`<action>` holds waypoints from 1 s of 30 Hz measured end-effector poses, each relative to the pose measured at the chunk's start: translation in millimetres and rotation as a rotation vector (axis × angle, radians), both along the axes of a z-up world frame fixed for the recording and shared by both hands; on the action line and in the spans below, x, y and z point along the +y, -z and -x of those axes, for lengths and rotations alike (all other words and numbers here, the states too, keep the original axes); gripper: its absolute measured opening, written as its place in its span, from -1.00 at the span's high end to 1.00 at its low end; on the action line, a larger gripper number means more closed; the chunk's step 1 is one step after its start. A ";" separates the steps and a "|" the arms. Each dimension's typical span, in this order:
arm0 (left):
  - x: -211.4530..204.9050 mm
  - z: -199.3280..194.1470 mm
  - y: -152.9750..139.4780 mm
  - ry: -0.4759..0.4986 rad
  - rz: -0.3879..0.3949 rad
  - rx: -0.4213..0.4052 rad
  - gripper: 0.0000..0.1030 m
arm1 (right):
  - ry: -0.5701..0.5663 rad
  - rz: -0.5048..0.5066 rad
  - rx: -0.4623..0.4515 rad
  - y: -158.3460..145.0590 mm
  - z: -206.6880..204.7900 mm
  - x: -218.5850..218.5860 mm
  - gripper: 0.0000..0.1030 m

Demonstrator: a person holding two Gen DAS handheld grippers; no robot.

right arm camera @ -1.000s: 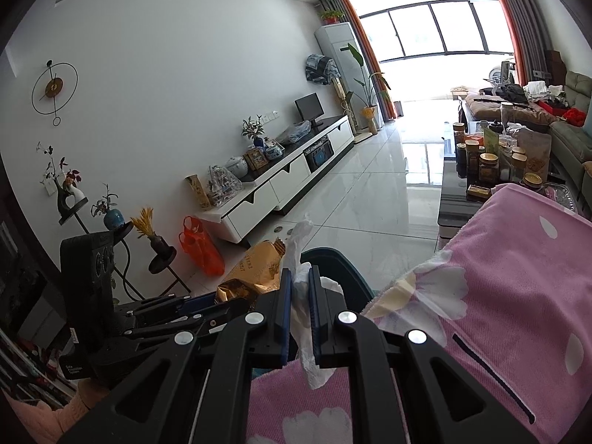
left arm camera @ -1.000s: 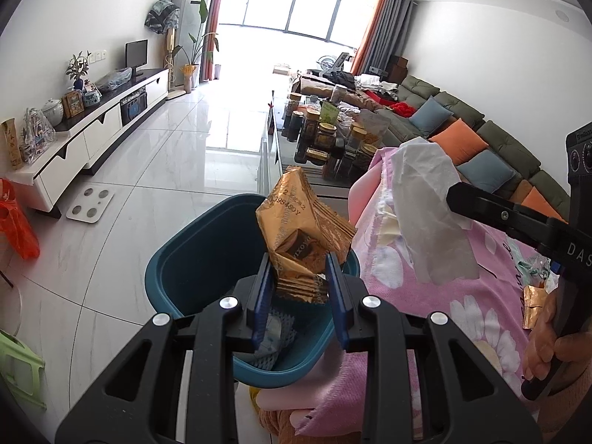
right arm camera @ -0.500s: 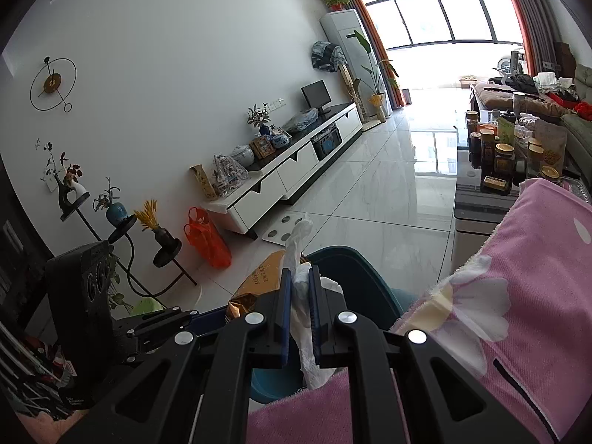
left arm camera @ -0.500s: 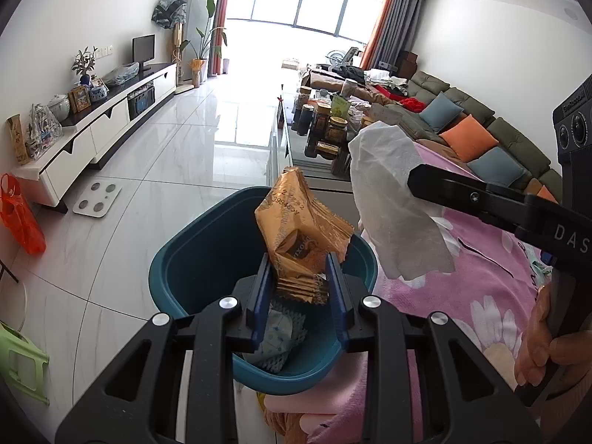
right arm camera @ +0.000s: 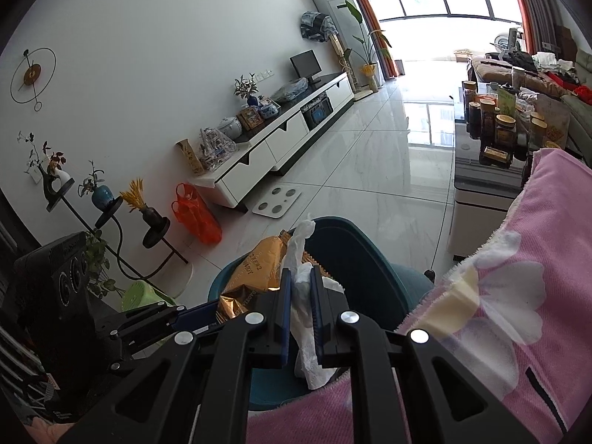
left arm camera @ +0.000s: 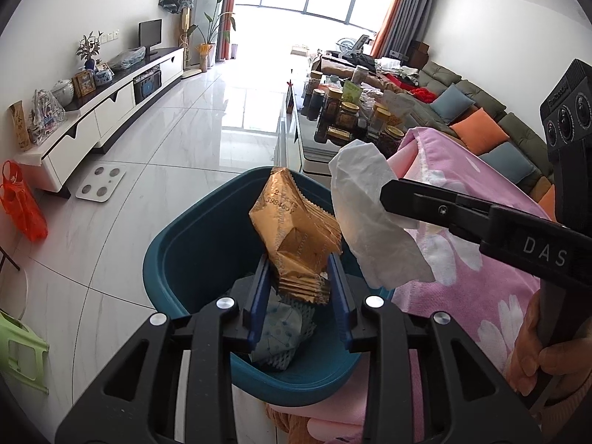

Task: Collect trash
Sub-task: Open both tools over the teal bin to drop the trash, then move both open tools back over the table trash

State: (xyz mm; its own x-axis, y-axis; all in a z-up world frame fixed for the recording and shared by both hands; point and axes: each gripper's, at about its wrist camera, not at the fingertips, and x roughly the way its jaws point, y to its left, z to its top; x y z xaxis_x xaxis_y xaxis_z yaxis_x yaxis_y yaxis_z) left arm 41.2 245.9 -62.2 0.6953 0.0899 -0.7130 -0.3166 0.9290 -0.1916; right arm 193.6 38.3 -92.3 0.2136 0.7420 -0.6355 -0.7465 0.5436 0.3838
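My left gripper (left arm camera: 300,277) is shut on a crumpled gold snack wrapper (left arm camera: 296,236) and holds it over the open teal bin (left arm camera: 177,255). My right gripper (right arm camera: 300,285) is shut on a white crumpled tissue (right arm camera: 303,318), which hangs at the bin's (right arm camera: 366,259) near rim. In the left wrist view the tissue (left arm camera: 373,222) sits just right of the wrapper, held by the right gripper (left arm camera: 384,188). The wrapper (right arm camera: 251,273) shows left of the tissue in the right wrist view. A pale patterned wrapper (left arm camera: 281,333) lies inside the bin.
A pink flowered blanket (left arm camera: 481,266) lies to the right of the bin. A low table with several jars (left arm camera: 344,118) stands beyond. A white TV cabinet (left arm camera: 111,107) lines the left wall, with an orange bag (left arm camera: 22,207), a white scale (left arm camera: 100,185) and a green stool (left arm camera: 18,347) on the floor.
Both grippers have moved left toward the bin. The tissue has come from over the blanket to the bin's rim, close beside the gold wrapper.
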 end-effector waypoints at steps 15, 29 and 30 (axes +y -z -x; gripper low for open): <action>12.5 -14.0 27.7 -0.008 0.055 0.012 0.16 | 0.033 0.013 0.017 4.0 -5.0 -9.4 0.64; -35.0 16.8 -15.7 0.141 0.029 -0.147 -0.17 | 0.088 -0.051 -0.101 -32.6 25.2 -88.1 0.27; -44.2 17.9 -18.7 0.168 0.029 -0.156 -0.18 | 0.100 -0.054 -0.111 -35.3 27.2 -97.6 0.27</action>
